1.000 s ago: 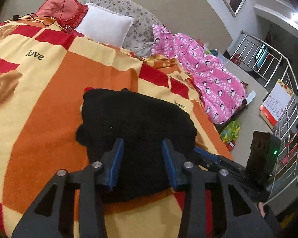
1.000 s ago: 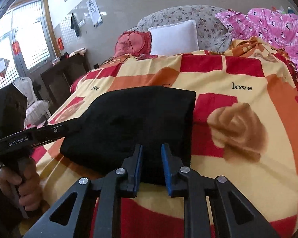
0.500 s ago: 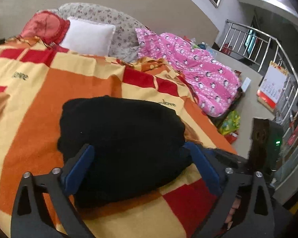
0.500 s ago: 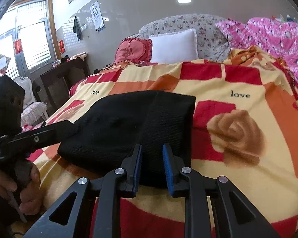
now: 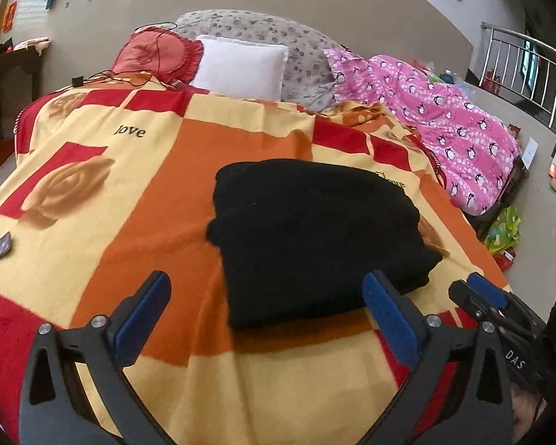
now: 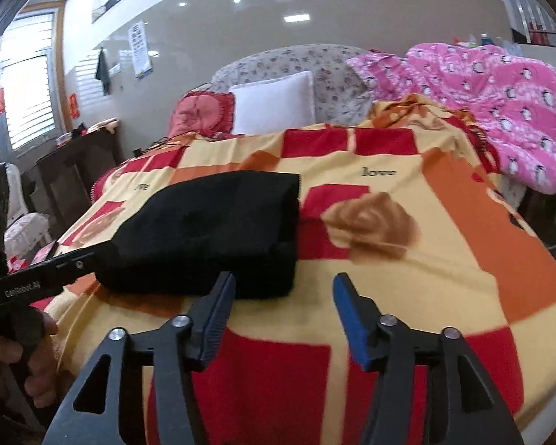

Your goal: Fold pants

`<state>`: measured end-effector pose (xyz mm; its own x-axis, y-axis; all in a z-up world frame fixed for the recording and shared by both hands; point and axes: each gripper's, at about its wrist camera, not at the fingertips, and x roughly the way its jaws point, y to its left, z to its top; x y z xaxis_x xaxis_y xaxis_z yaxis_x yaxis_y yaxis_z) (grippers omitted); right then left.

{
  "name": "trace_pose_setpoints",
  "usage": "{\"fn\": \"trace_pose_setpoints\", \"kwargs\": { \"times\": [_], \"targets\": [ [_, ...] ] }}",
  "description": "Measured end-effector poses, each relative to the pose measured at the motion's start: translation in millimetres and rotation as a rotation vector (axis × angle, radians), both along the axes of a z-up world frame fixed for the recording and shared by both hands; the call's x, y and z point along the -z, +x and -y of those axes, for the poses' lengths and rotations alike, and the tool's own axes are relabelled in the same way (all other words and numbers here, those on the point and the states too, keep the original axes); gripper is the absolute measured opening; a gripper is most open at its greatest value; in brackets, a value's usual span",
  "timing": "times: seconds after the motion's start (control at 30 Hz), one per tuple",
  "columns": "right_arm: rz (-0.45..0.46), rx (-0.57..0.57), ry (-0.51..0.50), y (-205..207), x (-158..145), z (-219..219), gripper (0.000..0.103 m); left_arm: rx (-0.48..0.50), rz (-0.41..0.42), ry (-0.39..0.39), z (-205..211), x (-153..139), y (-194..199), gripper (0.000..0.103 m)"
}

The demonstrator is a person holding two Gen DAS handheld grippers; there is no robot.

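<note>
lying folded into a thick, squarish bundle, the black knit fabric pants [image 5: 315, 237] sit on the orange, yellow and red checked fleece blanket [image 5: 166, 193] that covers the bed, near its foot and well short of the white square pillow [image 5: 241, 66] at the head. the left gripper [image 5: 267, 315] hovers just off the bundle's near edge, pointing down at a slant, its blue-padded jaws spread very wide and widening, with only the near edge of the bundle lying in the gap between them and neither pad pressing on it. the right gripper [image 6: 283, 307] hangs at the bundle's near right corner, angled down the same way, its jaws opening too; its left pad sits just before the black cloth without pinching it. a hand [image 6: 15, 363] at the lower left of the right wrist view grips the handle of the other tool. the cloth looks soft, light and thick, likely to slump and spring open if lifted by a single layer; a hold would seem safest taken across all layers at a folded edge or corner, where the stack is firm. the fuzzy blanket beneath may drag on the fabric. a pink penguin-print quilt [image 5: 444, 122] is heaped at the bed's far side. the fold looks finished or nearly so.
</note>
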<state>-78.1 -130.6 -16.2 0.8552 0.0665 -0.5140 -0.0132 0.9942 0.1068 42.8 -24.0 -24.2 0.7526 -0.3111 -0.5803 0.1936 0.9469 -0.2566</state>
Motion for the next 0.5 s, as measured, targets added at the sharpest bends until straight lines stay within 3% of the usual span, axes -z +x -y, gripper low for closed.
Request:
{"fn": "trace_pose_setpoints", "kwargs": {
  "times": [0.5],
  "targets": [
    [-0.041,0.024,-0.037,-9,8,-1,0.065,0.002,0.048,0.076,6,-4,-18,0.103]
  ]
}}
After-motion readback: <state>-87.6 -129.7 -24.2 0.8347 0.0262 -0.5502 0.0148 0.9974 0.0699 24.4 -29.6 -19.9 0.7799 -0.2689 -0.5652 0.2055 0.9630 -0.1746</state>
